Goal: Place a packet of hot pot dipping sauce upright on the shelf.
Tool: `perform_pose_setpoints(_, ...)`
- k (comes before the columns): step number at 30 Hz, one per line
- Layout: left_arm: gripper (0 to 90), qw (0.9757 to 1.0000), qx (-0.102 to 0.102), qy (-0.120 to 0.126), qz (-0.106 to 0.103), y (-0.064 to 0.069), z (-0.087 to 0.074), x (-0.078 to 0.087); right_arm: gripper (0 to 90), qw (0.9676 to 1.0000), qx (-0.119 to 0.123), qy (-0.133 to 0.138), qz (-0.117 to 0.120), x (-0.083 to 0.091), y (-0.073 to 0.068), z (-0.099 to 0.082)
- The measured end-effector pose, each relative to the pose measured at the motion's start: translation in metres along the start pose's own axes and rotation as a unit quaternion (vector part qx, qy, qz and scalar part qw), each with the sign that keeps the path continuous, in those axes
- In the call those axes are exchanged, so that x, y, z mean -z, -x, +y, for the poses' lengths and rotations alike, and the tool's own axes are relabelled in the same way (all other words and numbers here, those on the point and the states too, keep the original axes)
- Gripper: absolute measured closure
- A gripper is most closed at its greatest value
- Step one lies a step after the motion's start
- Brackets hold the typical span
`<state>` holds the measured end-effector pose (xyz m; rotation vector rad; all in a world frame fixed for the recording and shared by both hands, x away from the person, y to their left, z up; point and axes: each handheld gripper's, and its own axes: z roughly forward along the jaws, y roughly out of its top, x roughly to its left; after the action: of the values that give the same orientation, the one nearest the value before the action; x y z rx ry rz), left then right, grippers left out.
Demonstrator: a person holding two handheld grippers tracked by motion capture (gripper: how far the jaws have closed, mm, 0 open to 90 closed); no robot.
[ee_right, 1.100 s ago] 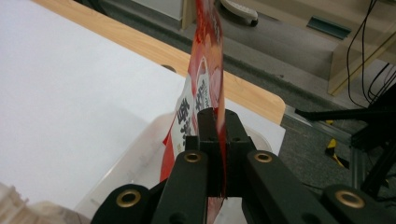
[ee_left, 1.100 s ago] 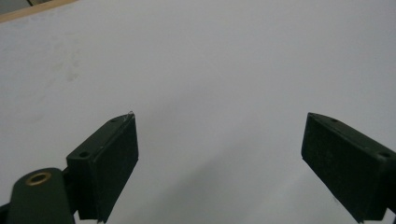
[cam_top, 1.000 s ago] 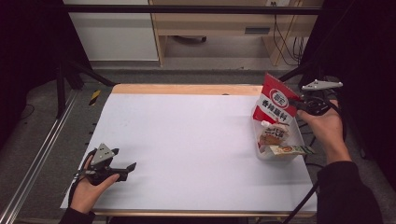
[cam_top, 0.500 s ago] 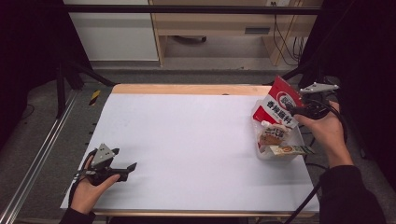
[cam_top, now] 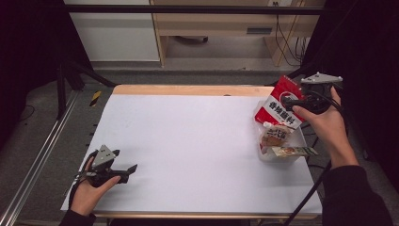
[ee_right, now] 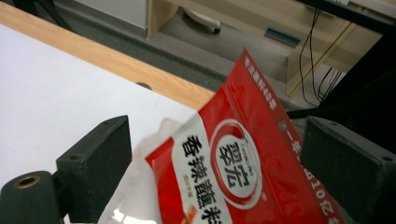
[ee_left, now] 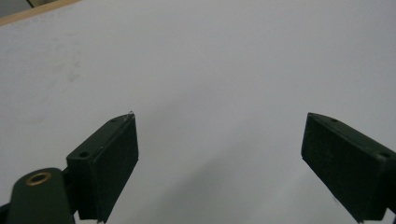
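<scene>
Red packet (cam_top: 281,107): at the far right of the worktop (cam_top: 197,141), raised and tilted, its lower end in a clear tub (cam_top: 282,153); seen from the right gripper's own camera it sits between the two jaws, neither jaw visibly pressing it.
Right gripper (cam_top: 294,101): held at the packet's right edge, jaws spread wide apart (whether either touches the packet, I cannot tell).
Packet, appearance: glossy red pouch (ee_right: 243,163) with a white band, black characters, a round red-and-white emblem, a small hole near the top seam.
Tub contents: two smaller packets, one orange-brown (cam_top: 275,136), one pale and flat (cam_top: 294,151), lying at the rim.
Left gripper (cam_top: 126,170): near left corner of the worktop, resting low, jaws wide apart over bare white surface, holding nothing.
Change from a second ago: the red packet and right gripper have shifted slightly farther back and to the right; the left gripper has stayed put.
</scene>
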<state>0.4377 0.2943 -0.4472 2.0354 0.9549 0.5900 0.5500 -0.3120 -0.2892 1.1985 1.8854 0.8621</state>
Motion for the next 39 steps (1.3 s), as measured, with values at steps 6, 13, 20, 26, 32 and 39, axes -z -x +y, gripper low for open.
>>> perform_pose_setpoints(6,10.7,1.0,-0.003,-0.002,0.001,0.001,0.0,0.0,10.3,0.9997,0.021,0.005,0.007,0.006,-0.021,0.011)
perform_pose_setpoints(13,10.5,0.9999,0.013,-0.002,0.003,-0.006,-0.002,-0.002,10.1,0.9986,0.036,0.015,0.036,0.015,-0.051,0.026)
perform_pose_setpoints(20,10.4,0.9998,0.018,0.002,0.001,-0.009,-0.002,0.0,9.9,0.9966,0.049,0.02,0.064,0.023,-0.08,0.032)
perform_pose_setpoints(26,10.0,0.9998,0.018,0.0,0.005,-0.012,-0.002,-0.001,8.3,0.9942,0.059,0.023,0.086,0.028,-0.1,0.034)
perform_pose_setpoints(32,9.3,0.9999,0.016,-0.001,0.006,-0.011,-0.003,-0.001,8.2,0.9913,0.074,0.026,0.106,0.032,-0.128,0.03)
perform_pose_setpoints(39,9.1,0.9998,0.02,0.001,0.007,-0.013,-0.003,-0.001,6.7,0.9888,0.072,0.025,0.128,0.032,-0.153,0.018)
